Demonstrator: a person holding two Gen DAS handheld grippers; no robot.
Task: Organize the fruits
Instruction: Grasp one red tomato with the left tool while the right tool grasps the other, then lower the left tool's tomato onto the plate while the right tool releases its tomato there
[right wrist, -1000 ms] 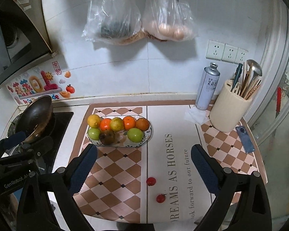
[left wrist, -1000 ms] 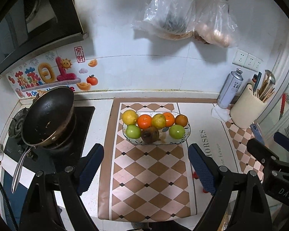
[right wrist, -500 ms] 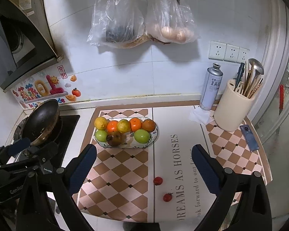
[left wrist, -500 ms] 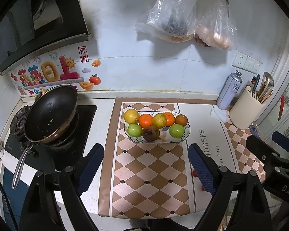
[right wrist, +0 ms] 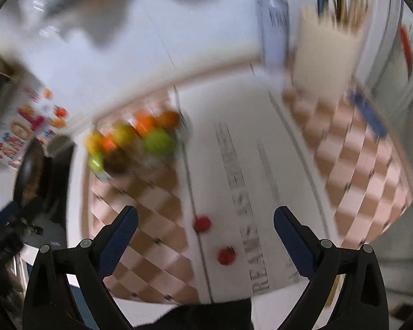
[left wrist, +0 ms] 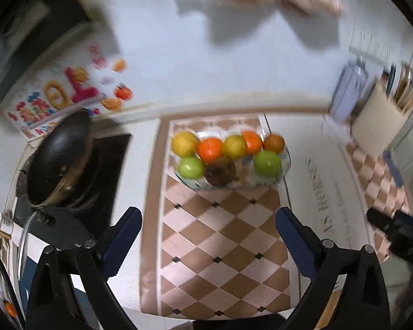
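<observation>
A glass fruit dish (left wrist: 286, 165) on the checked mat holds lemons, oranges, two green apples and a brown fruit; it shows blurred in the right wrist view (right wrist: 184, 134). Two small red fruits, one (right wrist: 201, 223) above the other (right wrist: 226, 255), lie loose on the mat's white strip, between the right gripper's fingers. My left gripper (left wrist: 209, 236) is open and empty, hovering over the mat in front of the dish. My right gripper (right wrist: 205, 236) is open and empty above the two red fruits.
A black wok (left wrist: 60, 156) sits on the stove at the left. A cream utensil holder (left wrist: 377, 121) and a spray can (left wrist: 347, 93) stand at the back right. A blue phone (right wrist: 369, 112) lies on the mat's right side. Plastic bags hang on the wall.
Both grippers have swung quickly, blurring the views. The right gripper has tilted and moved closer over the two red fruits. The left gripper has moved nearer the dish.
</observation>
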